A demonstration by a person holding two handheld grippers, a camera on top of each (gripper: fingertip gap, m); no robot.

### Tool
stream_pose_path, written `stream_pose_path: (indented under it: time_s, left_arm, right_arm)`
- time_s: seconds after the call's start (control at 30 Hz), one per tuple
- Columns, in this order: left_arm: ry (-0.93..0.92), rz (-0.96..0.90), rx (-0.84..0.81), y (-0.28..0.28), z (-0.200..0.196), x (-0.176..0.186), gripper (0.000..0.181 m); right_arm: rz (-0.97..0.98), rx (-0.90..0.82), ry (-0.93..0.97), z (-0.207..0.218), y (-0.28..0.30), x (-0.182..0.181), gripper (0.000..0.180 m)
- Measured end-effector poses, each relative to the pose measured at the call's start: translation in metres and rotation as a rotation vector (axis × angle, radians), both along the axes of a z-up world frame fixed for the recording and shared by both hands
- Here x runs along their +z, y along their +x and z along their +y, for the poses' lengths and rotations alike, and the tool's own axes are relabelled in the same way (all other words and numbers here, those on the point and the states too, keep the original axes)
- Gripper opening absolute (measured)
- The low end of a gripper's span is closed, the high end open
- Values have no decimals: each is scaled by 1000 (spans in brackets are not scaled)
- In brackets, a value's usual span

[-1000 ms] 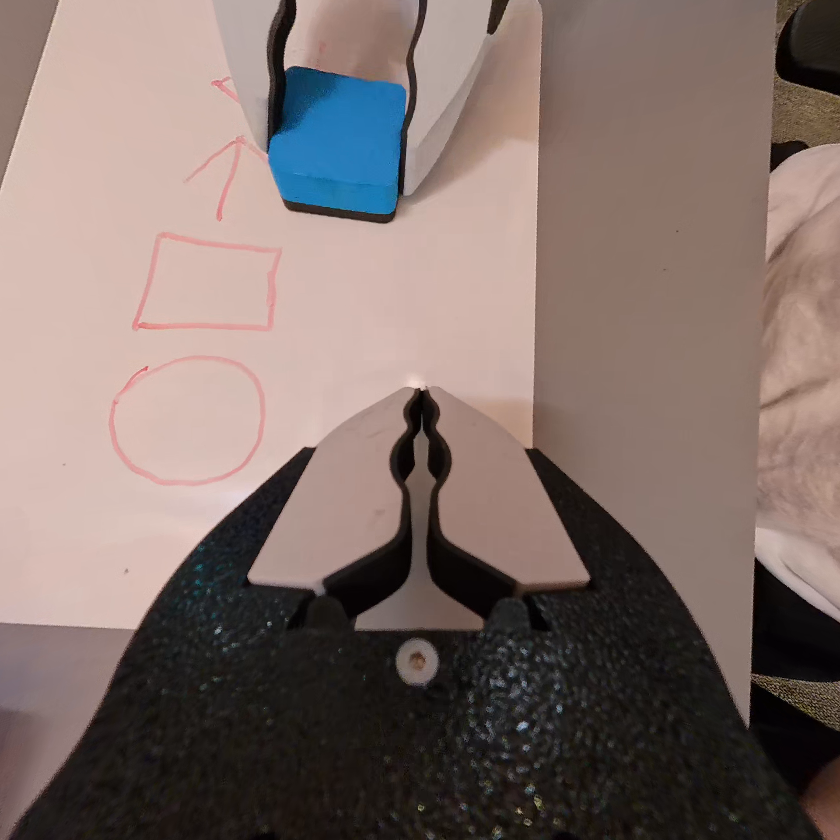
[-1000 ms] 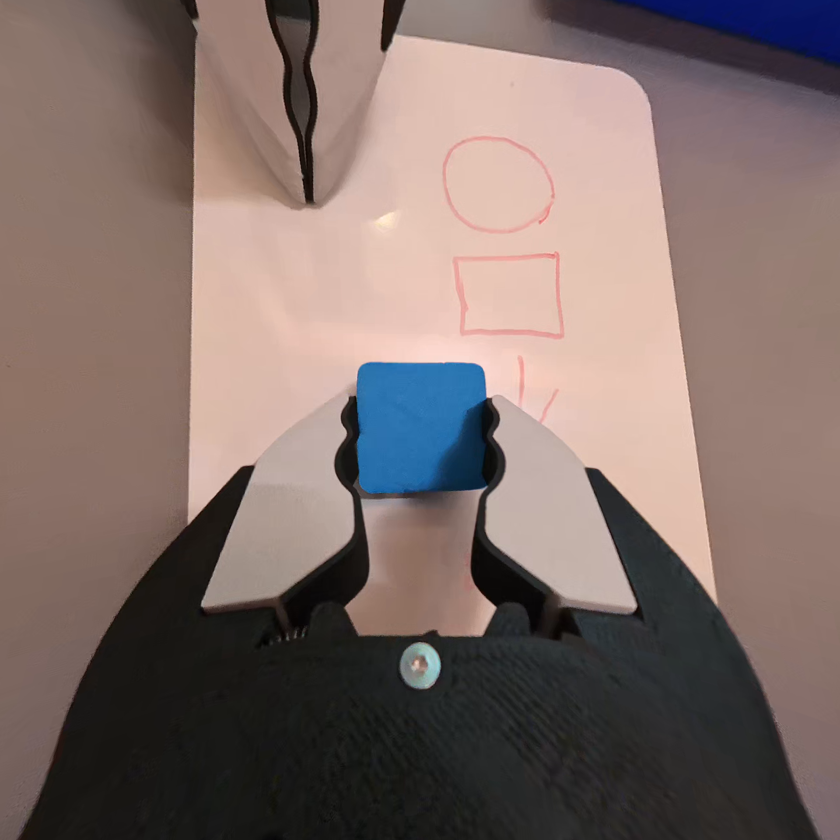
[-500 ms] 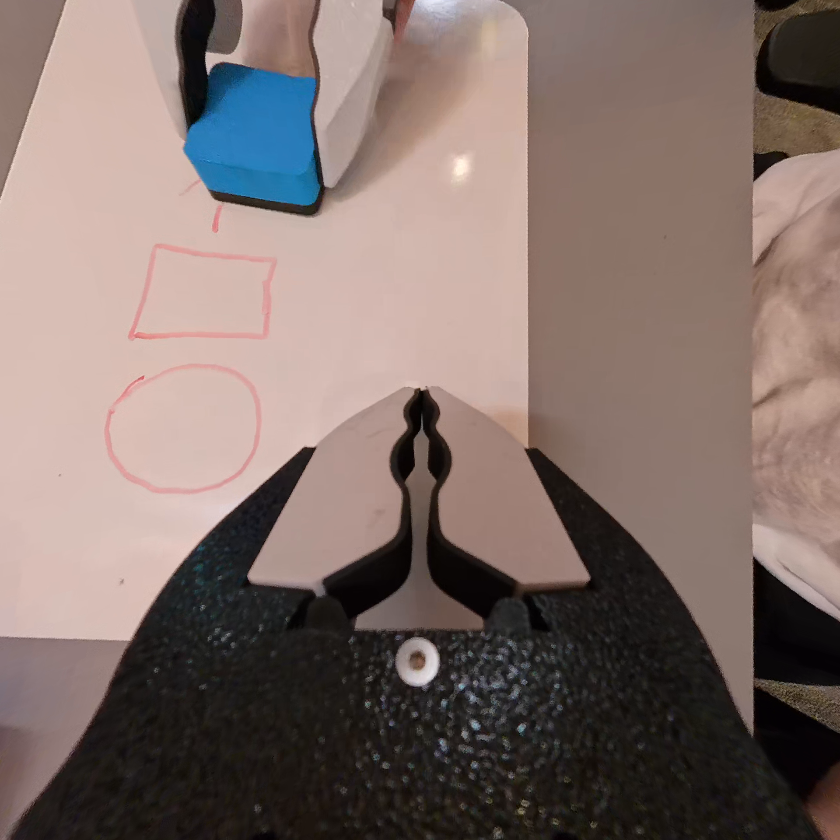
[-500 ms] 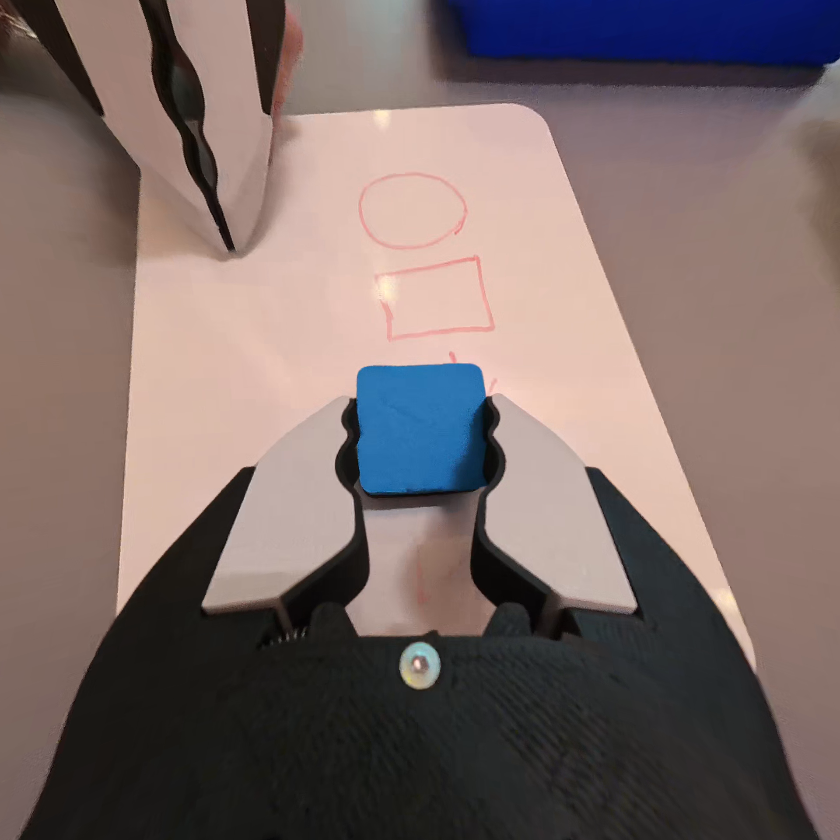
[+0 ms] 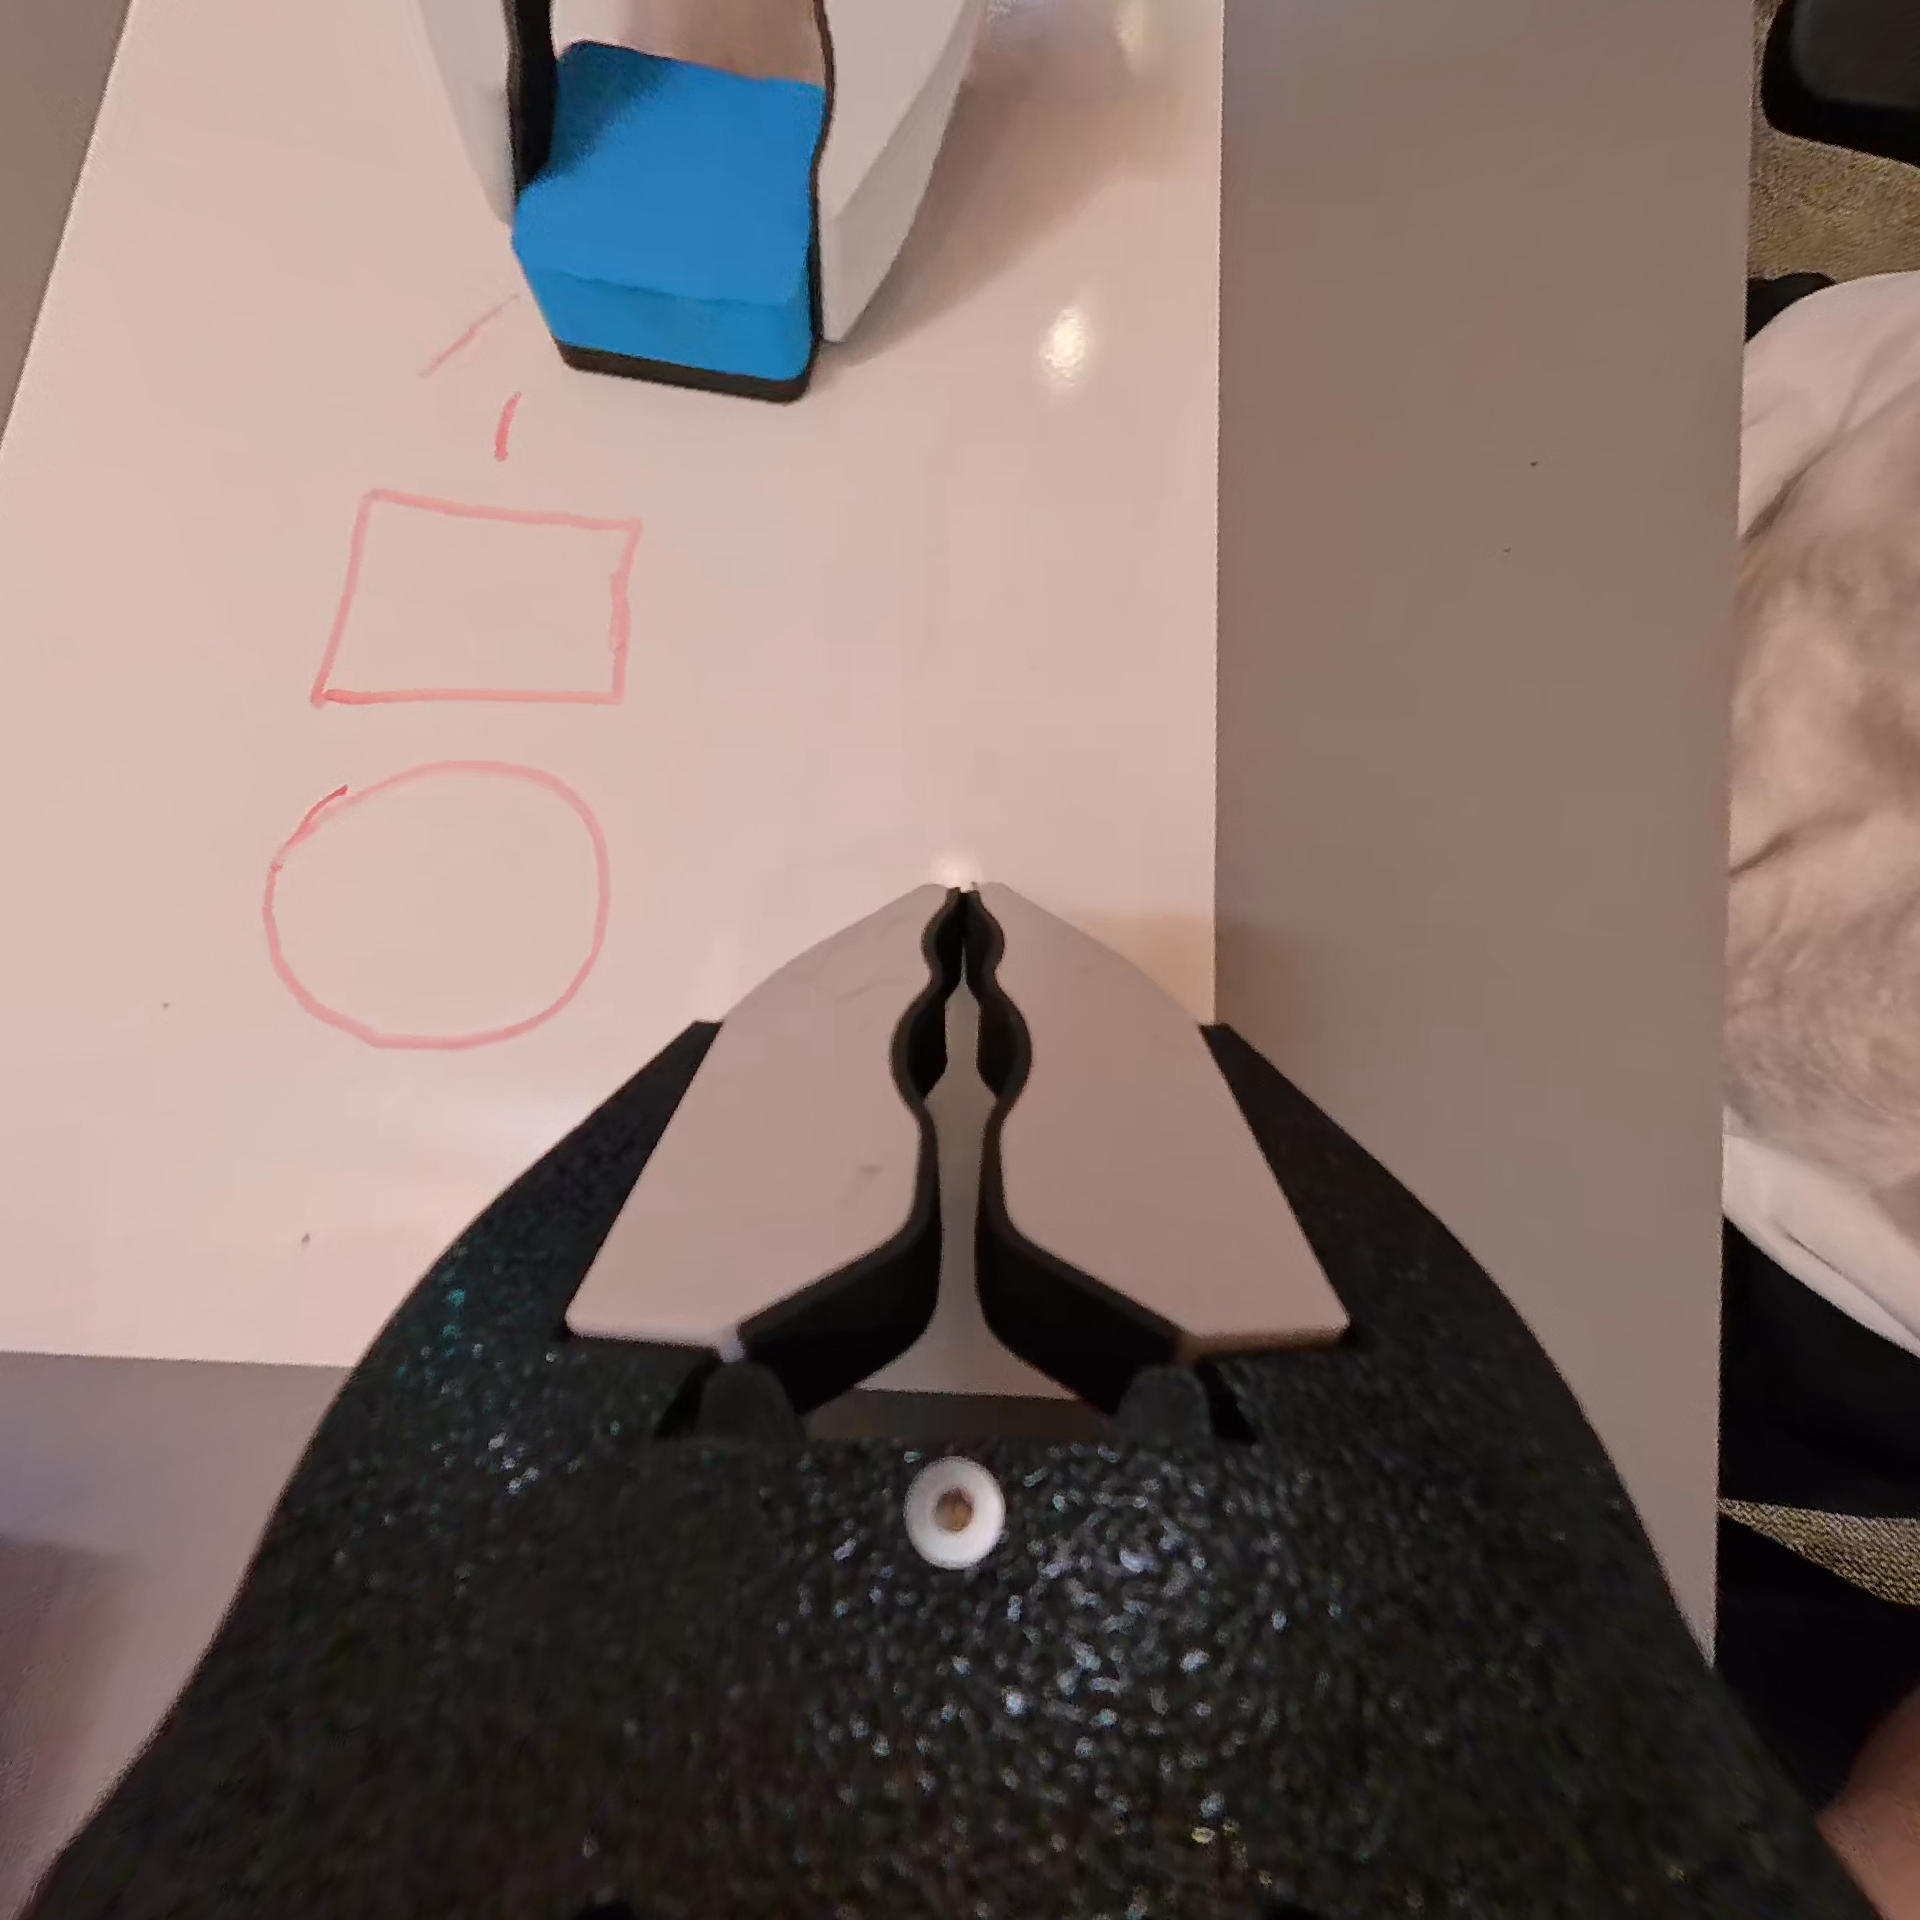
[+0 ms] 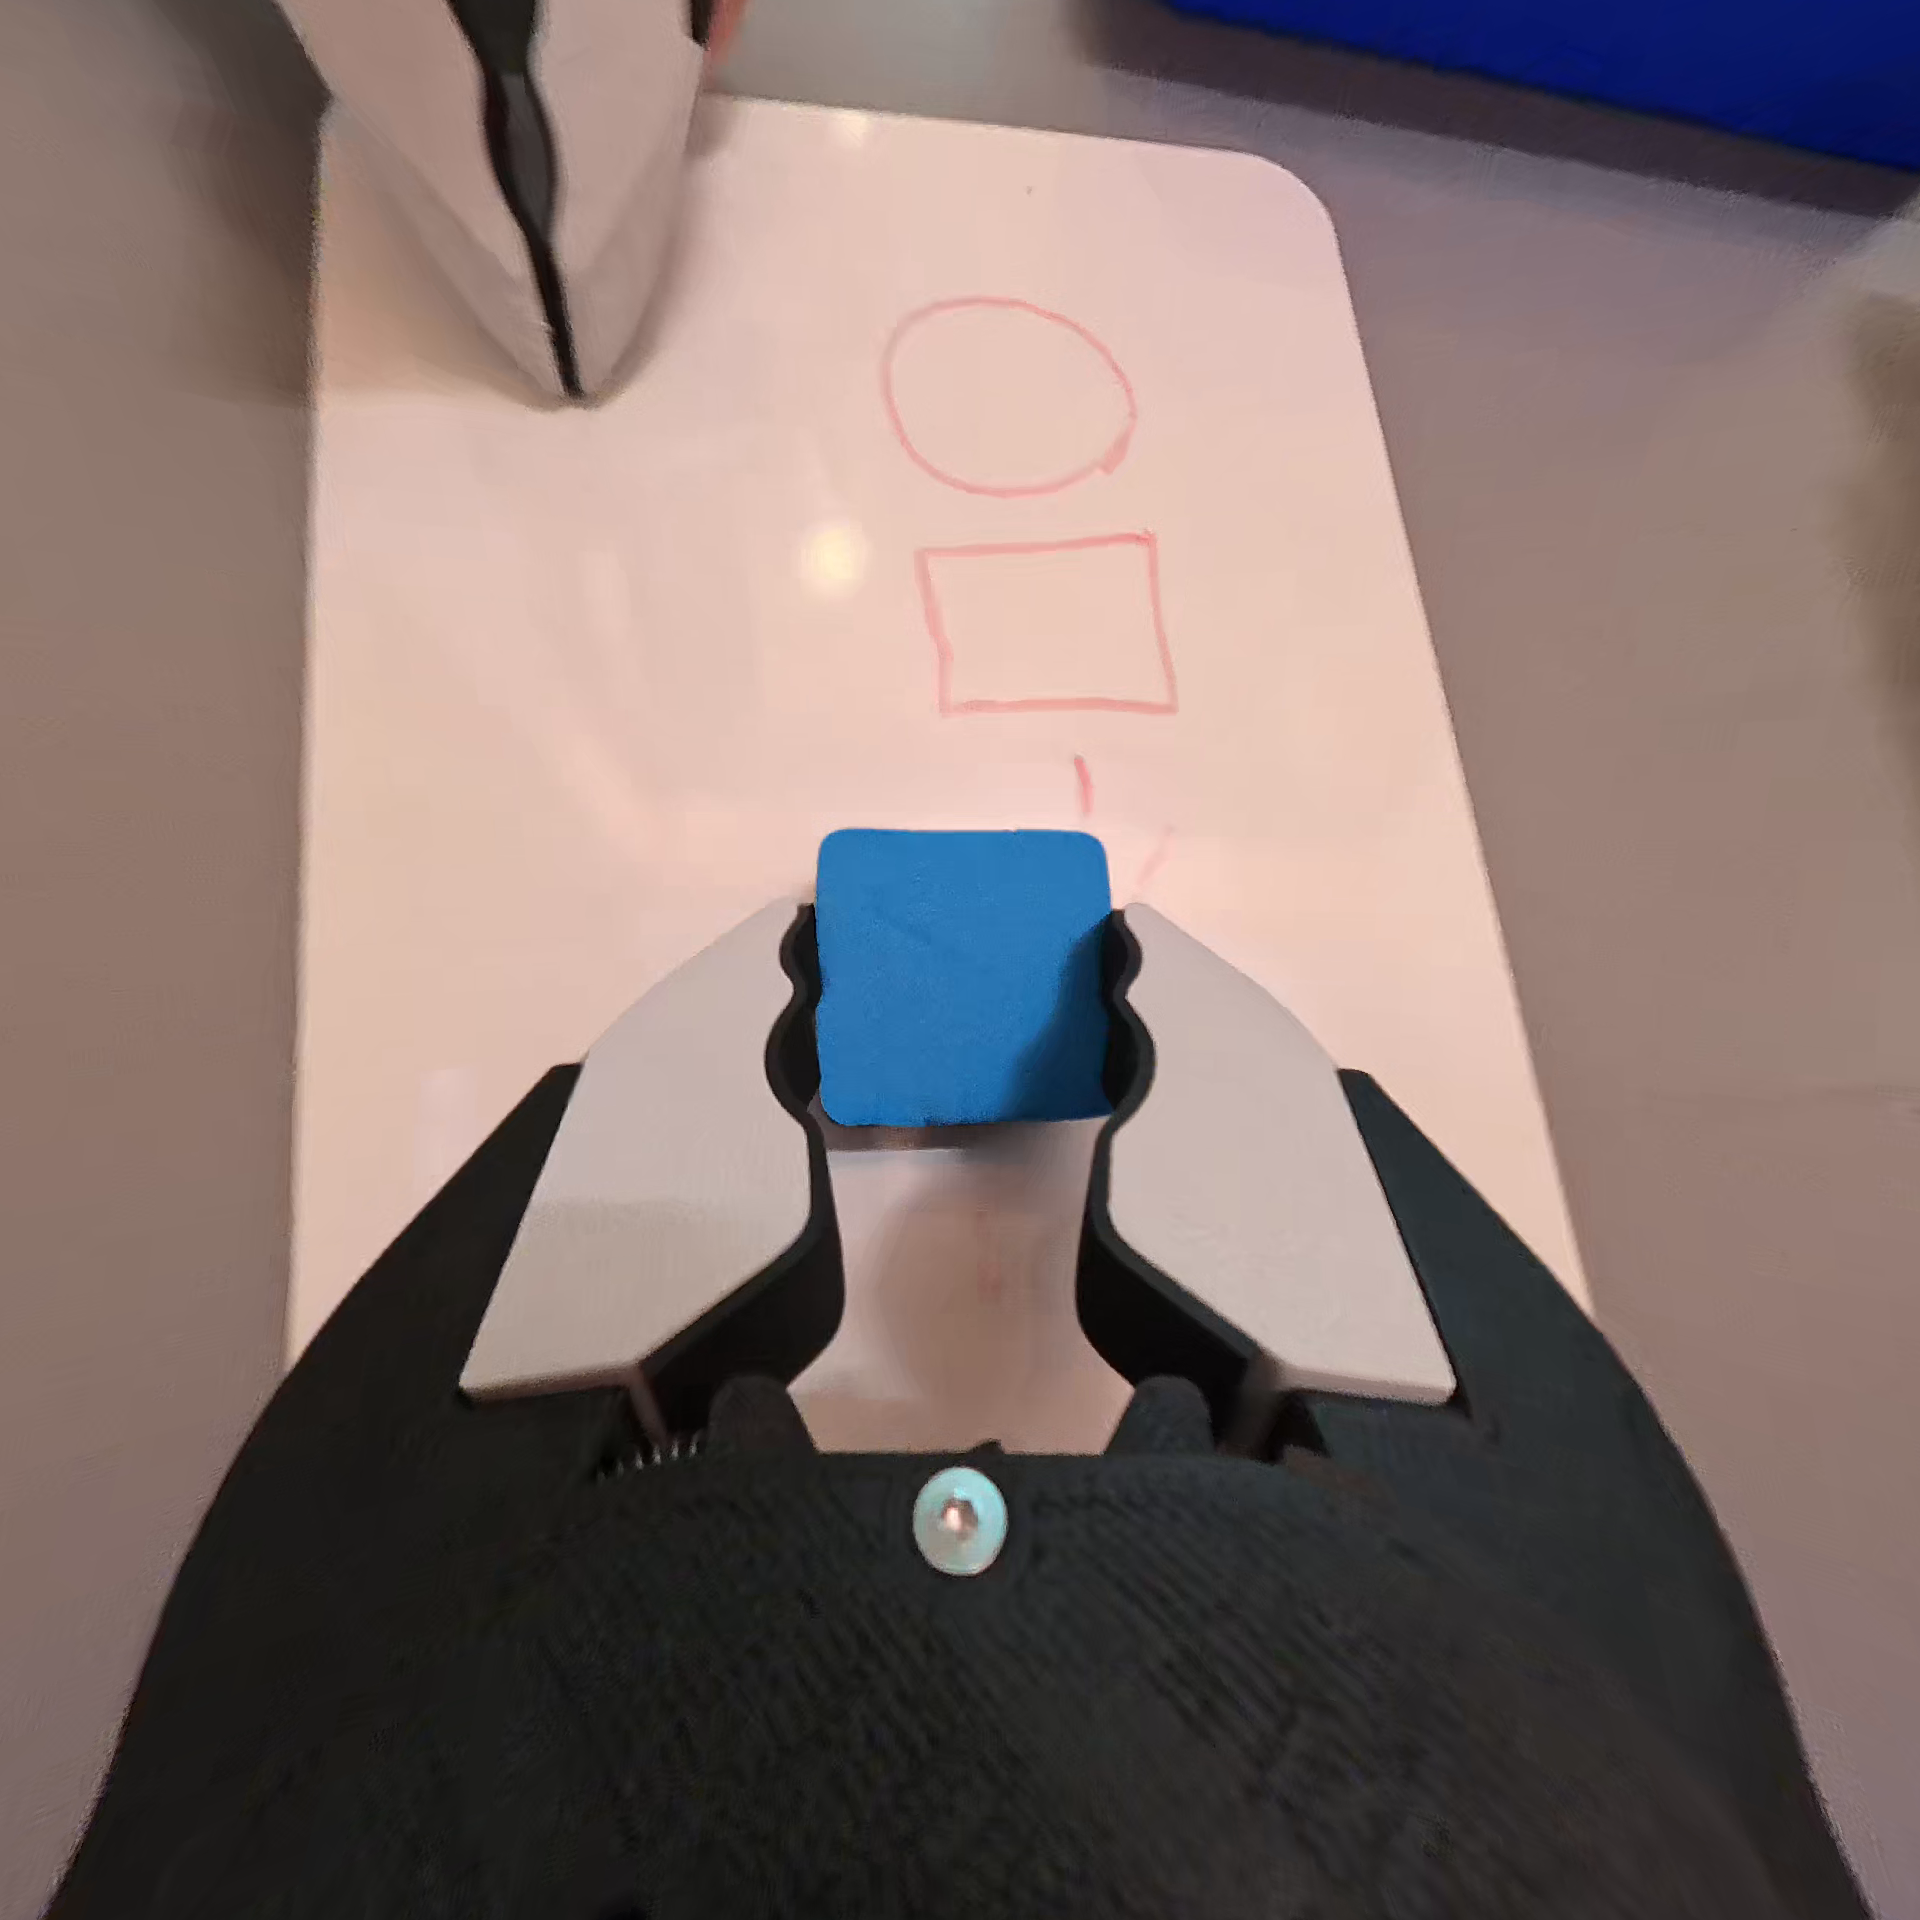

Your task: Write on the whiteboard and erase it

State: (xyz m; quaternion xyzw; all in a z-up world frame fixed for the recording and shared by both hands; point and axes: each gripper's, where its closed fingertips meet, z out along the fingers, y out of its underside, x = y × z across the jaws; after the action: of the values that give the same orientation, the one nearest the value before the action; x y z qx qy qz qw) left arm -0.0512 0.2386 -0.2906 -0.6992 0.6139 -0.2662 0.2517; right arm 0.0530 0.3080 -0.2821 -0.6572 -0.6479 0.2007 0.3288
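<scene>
Right gripper (image 6: 961,971): clamped on a blue eraser (image 6: 961,977), one finger on each side face, black felt underside pressed flat on the whiteboard (image 6: 582,727). Seen from the left wrist view, same eraser (image 5: 675,208) held between the right gripper's pale fingers (image 5: 894,156) toward the far end of the board (image 5: 883,623).

Left gripper (image 5: 961,904): pressed together, tips meeting, nothing between them; planted near the board's edge close to a corner. From the right wrist view, left gripper (image 6: 566,384) standing tip-down at the far left part of the board, well apart from the eraser.

Drawn in red marker: a circle (image 6: 1008,395) farthest from the eraser, then a square (image 6: 1049,623) nearer. Just beside the eraser, only short red stroke remnants (image 6: 1086,784), one faint streak touching the eraser's corner. Same remnants (image 5: 504,426) between eraser and square (image 5: 478,597) in the left view, circle (image 5: 436,904) nearest the left gripper.

Whiteboard lay flat on a grey table (image 5: 1455,623). Pale fabric (image 5: 1849,779) off the table's edge. Blue object (image 6: 1558,73) beyond the board's far end, too cropped to identify.
</scene>
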Motion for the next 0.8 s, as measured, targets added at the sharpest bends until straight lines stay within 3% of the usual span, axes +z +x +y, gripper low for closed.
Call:
stream_pose_path:
  time_s: [0.07,0.13,0.27,0.37,0.43,0.5,0.57,0.73,0.8]
  left_arm:
    - [-1,0,4,0,0,0,0]
    - [0,0,8,0,1,0,0]
    - [-3,0,22,0,3,0,0]
    - [3,-2,21,0,3,0,0]
    - [5,-2,24,0,5,0,0]
    - [4,-2,29,0,5,0,0]
    - [12,-4,27,0,5,0,0]
    - [5,-2,30,-1,5,0,0]
    - [-4,0,37,-1,5,0,0]
  right_arm:
    - [0,-102,25,24,9,0,53]
    - [70,-114,-82,28,4,1,53]
    - [30,127,-86,-12,-16,1,53]
    - [-23,23,-19,17,-11,0,53]
    - [45,-51,-102,34,-17,1,53]
    - [83,-2,-169,25,-33,3,53]
    - [61,106,-78,9,-50,1,53]
    - [44,-24,-73,39,-63,1,53]
    - [65,76,-120,21,-82,2,53]
